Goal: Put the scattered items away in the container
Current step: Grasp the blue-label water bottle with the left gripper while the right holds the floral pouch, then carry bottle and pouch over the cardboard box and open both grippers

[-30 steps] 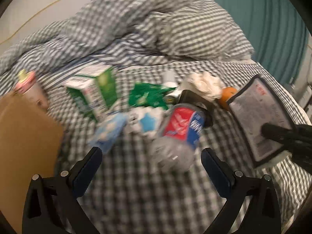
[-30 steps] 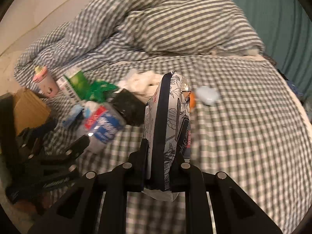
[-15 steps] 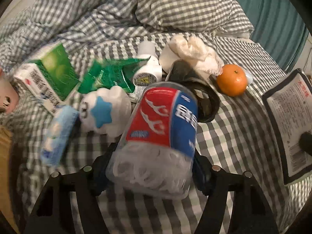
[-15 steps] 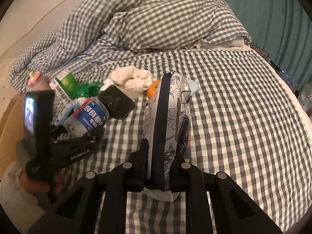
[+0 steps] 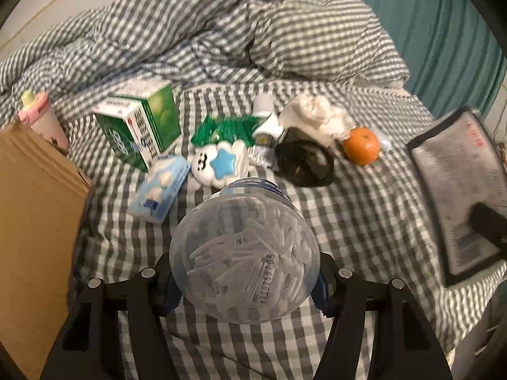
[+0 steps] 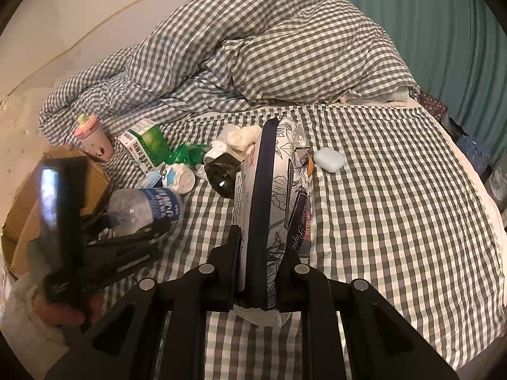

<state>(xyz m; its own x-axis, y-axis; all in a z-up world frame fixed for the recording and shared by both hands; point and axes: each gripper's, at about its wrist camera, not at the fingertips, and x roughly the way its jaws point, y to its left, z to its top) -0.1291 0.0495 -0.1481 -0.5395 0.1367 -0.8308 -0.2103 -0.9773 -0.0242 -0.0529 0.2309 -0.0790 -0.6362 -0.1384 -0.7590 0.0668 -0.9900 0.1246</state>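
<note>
My left gripper (image 5: 244,281) is shut on a clear plastic jar of cotton swabs (image 5: 244,253) with a blue label, held above the checked bed; it also shows in the right wrist view (image 6: 145,209). My right gripper (image 6: 258,253) is shut on a flat floral tissue pack (image 6: 272,190), held upright. The cardboard box (image 5: 31,221) stands at the left. On the bed lie a green carton (image 5: 139,126), a blue tissue packet (image 5: 158,190), a white cloud toy (image 5: 218,164), a green wrapper (image 5: 228,126), a black pouch (image 5: 304,161), an orange (image 5: 361,145) and a pink cup (image 5: 44,120).
A crumpled checked duvet (image 6: 253,63) is heaped at the back of the bed. A pale blue earbud case (image 6: 329,160) lies right of the tissue pack. Crumpled white tissue (image 5: 317,114) and a small white bottle (image 5: 264,117) lie among the items. A teal curtain (image 6: 427,31) hangs at right.
My left gripper closed on the swab jar and has lifted and tipped it, so its clear base now faces the camera. The right gripper still holds the tissue pack.
</note>
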